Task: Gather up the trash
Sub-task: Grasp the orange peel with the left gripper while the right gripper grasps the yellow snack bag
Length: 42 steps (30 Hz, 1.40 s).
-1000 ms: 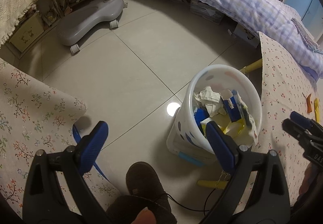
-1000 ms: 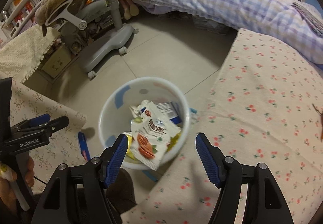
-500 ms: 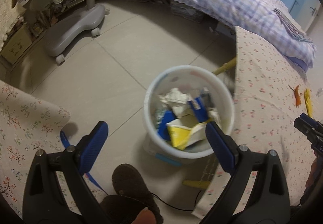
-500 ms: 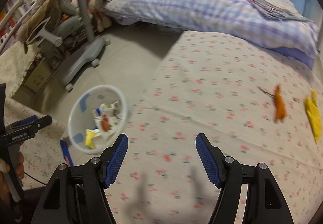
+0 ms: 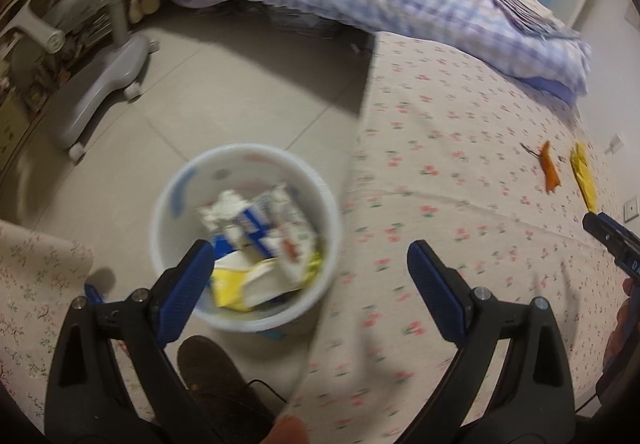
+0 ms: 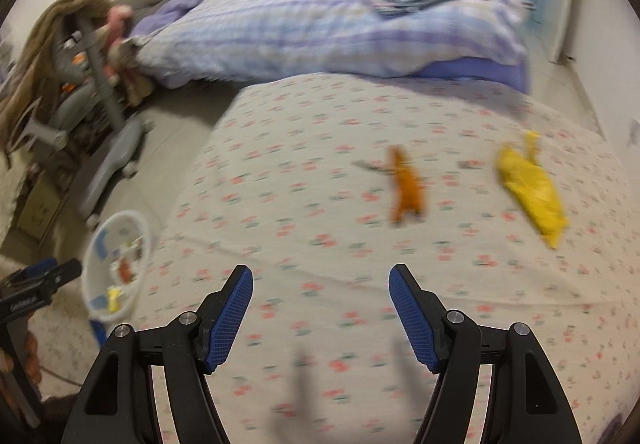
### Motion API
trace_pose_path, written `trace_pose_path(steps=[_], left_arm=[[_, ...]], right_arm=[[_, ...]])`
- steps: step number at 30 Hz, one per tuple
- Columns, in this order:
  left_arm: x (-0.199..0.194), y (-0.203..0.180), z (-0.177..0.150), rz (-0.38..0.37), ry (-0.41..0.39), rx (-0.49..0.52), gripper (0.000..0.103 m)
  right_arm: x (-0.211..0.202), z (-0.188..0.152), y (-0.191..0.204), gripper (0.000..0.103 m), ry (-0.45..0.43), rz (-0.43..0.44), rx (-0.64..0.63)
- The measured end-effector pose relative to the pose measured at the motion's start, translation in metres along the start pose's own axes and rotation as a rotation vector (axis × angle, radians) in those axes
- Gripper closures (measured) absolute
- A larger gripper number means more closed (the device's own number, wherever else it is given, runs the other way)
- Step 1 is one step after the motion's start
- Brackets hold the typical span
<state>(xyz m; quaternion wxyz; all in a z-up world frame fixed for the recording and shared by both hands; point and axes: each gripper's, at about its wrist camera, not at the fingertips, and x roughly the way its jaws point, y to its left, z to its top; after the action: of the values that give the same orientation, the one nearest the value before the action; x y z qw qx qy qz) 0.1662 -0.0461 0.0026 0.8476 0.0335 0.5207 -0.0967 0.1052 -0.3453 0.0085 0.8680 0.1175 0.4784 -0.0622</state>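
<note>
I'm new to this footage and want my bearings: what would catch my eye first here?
Two bright scraps, an orange wrapper and a yellow wrapper, lie side by side on the flowered cloth, ahead of the open, empty right hand-held gripper. Down on the tiled floor beside that cloth stands a white bin already full of crumpled packets, under the open left hand-held gripper.

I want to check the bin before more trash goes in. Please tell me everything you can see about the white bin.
The bin is a round white plastic-looking bucket with faint blue and grey marks on its inner wall. It stands upright and open on the tiled floor, close beside the edge of the floral cloth. It holds crumpled wrappers and cartons in white, blue and yellow, filling much of it. Neither gripper touches it. The picture is blurred, so small print cannot be read.
</note>
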Motion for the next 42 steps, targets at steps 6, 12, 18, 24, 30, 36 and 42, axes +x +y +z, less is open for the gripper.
trace_pose_path(steps=[6, 12, 18, 24, 30, 36, 42], left_arm=[[0.011, -0.059, 0.009, -0.057, 0.014, 0.038, 0.006], [0.028, -0.124, 0.013, -0.096, 0.020, 0.111, 0.006], [0.047, -0.186, 0.016, -0.144, -0.001, 0.151, 0.014], [0.081, -0.237, 0.025, -0.278, 0.006, 0.111, 0.046], [0.096, -0.283, 0.035, -0.303, -0.024, 0.159, 0.048], [0.105, -0.306, 0.035, -0.238, -0.051, 0.223, 0.055], [0.104, -0.298, 0.038, -0.216, -0.033, 0.220, 0.085]], right_arm=[[-0.008, -0.001, -0.063, 0.031, -0.015, -0.051, 0.113], [-0.020, -0.012, -0.118, 0.031, -0.027, -0.115, 0.171], [-0.009, -0.017, -0.173, 0.027, 0.000, -0.135, 0.241], [0.013, 0.003, -0.211, 0.027, -0.024, -0.114, 0.253], [0.042, 0.024, -0.211, 0.027, -0.030, -0.070, 0.157], [0.080, 0.037, -0.211, 0.026, -0.002, -0.123, 0.076], [0.087, 0.038, -0.206, 0.042, -0.001, -0.145, 0.044]])
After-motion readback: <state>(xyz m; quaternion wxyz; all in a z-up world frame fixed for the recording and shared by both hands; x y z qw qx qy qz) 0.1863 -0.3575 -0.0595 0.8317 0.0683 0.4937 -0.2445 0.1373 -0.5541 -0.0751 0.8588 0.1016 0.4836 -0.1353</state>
